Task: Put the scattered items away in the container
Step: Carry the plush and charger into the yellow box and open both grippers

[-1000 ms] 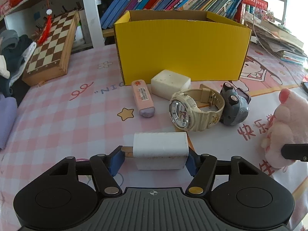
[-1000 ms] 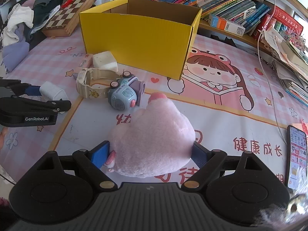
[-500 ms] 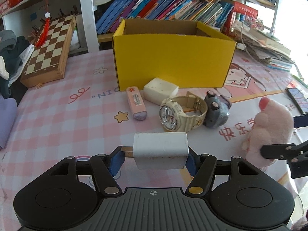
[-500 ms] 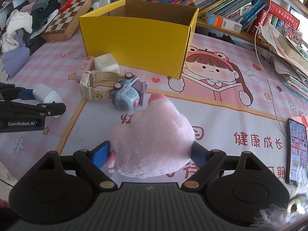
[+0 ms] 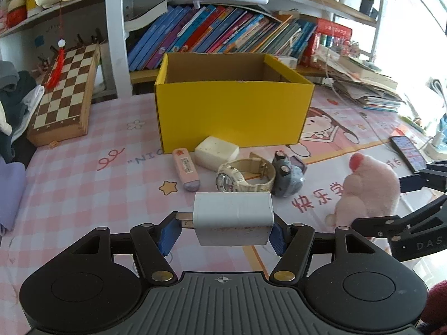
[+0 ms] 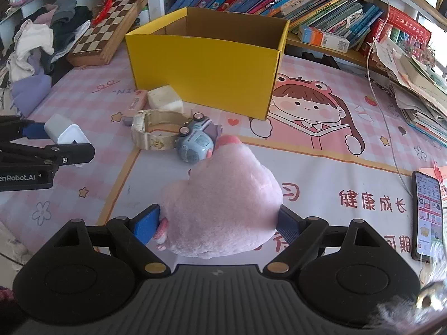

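Observation:
My left gripper [image 5: 223, 236] is shut on a white charger plug [image 5: 233, 219], held above the mat well short of the yellow box [image 5: 233, 114]. My right gripper [image 6: 216, 224] is shut on a pink plush toy [image 6: 223, 203], also lifted off the mat; the plush [image 5: 368, 192] shows at the right of the left wrist view. The box [image 6: 204, 64] stands open at the top and looks empty. In front of it lie a cream wristwatch [image 5: 245, 177], a grey-blue toy car [image 5: 289, 177], a white block [image 5: 216, 152] and a pink eraser [image 5: 185, 169].
A folding chessboard [image 5: 65, 95] leans at the back left beside a heap of clothes [image 6: 42, 44]. Books [image 5: 223, 30] fill the shelf behind the box. Stacked papers [image 5: 366, 86] and a phone [image 6: 428, 213] lie to the right on the cartoon mat.
Both grippers have risen and pulled back from the box with their loads, so the box and the loose items look smaller and farther. The items on the mat have not moved.

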Tool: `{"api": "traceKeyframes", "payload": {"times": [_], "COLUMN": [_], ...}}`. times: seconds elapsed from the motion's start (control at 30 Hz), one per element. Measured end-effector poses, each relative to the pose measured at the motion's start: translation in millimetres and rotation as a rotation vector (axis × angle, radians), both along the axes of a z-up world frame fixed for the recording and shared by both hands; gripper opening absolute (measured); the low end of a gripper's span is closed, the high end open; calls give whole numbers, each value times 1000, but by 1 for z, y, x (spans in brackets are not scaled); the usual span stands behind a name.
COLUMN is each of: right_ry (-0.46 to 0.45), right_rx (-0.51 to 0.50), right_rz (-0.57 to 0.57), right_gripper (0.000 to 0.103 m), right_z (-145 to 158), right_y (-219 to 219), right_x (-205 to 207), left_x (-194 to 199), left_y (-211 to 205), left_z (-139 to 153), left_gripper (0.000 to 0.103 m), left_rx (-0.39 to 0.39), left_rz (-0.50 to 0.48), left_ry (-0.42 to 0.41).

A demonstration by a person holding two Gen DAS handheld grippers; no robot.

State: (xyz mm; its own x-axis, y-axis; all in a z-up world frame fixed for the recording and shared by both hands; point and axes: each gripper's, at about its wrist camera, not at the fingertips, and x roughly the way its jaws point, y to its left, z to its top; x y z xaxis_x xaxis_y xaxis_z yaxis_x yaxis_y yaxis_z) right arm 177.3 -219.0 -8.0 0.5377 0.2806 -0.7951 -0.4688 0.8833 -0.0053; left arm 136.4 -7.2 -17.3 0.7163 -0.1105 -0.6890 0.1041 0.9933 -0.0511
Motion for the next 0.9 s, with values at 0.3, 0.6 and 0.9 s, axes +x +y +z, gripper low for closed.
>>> {"api": "traceKeyframes", "payload": {"times": [0.3,0.6,0.9], "right_ry": [-19,-71,-146], "right_rx": [4,-4,-9], "right_rz": [11,36,65], "right_gripper": [86,86,86], "right_z": [12,32,56], "right_y": [6,13,18], "right_x": [-8,-6,8], "left_x": [-9,-6,8], "left_y": [6,13,17], "left_z": [14,34,62], "left_gripper": [64,64,64], "left_rx": [-26,-51,-18], "left_rz": [-22,-55,-67], "left_ry": [-23,-58,-134]}}
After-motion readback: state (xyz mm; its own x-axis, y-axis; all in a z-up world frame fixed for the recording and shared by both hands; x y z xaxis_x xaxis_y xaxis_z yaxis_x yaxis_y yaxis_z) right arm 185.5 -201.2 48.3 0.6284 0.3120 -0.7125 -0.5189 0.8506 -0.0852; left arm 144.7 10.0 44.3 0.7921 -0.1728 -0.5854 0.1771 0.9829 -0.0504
